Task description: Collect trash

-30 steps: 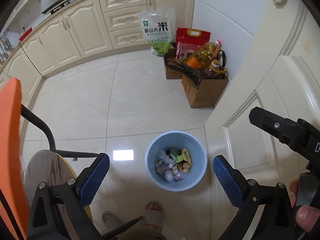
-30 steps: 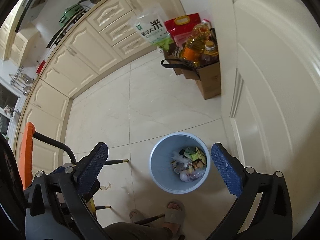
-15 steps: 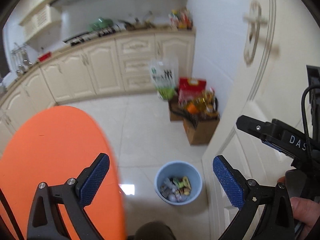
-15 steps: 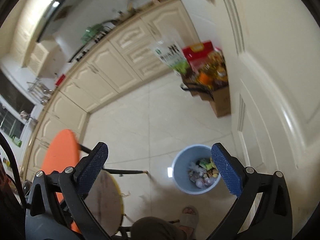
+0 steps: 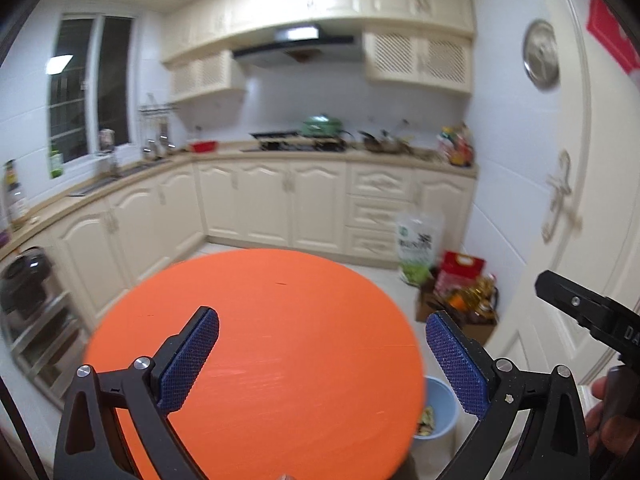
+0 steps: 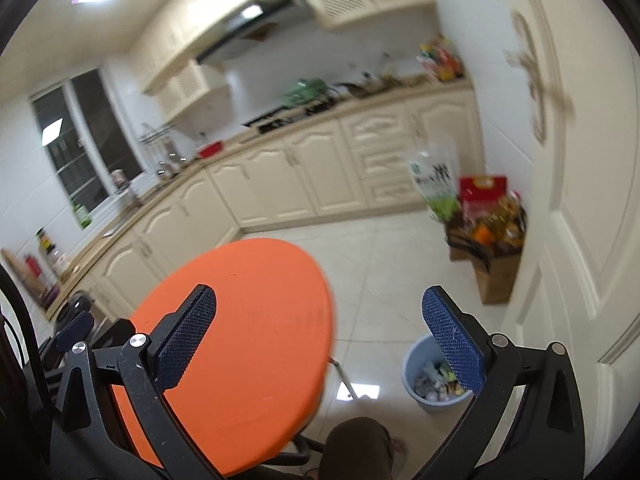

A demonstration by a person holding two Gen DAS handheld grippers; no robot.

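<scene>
A light blue trash bin point(image 6: 416, 376) with mixed litter inside stands on the tiled floor beside the white door; in the left wrist view only a sliver of the bin point(image 5: 440, 408) shows past the table edge. My left gripper point(image 5: 320, 360) hangs open over the round orange table point(image 5: 280, 320), nothing between its blue pads. My right gripper point(image 6: 320, 344) is open too, its left pad over the orange table point(image 6: 248, 340) and its right pad in front of the bin. No loose trash shows on the table top.
Cream kitchen cabinets point(image 5: 280, 200) line the far wall under a stove counter. A cardboard box of bottles point(image 6: 492, 260) and a rice bag point(image 6: 436, 184) stand by the white door point(image 6: 580, 200). A person's knee point(image 6: 360, 444) and a hand point(image 5: 612, 412) are in view.
Both grippers have swung upward from looking down at the floor and bin to looking across the kitchen. The orange table top now fills the lower view. Both stayed open.
</scene>
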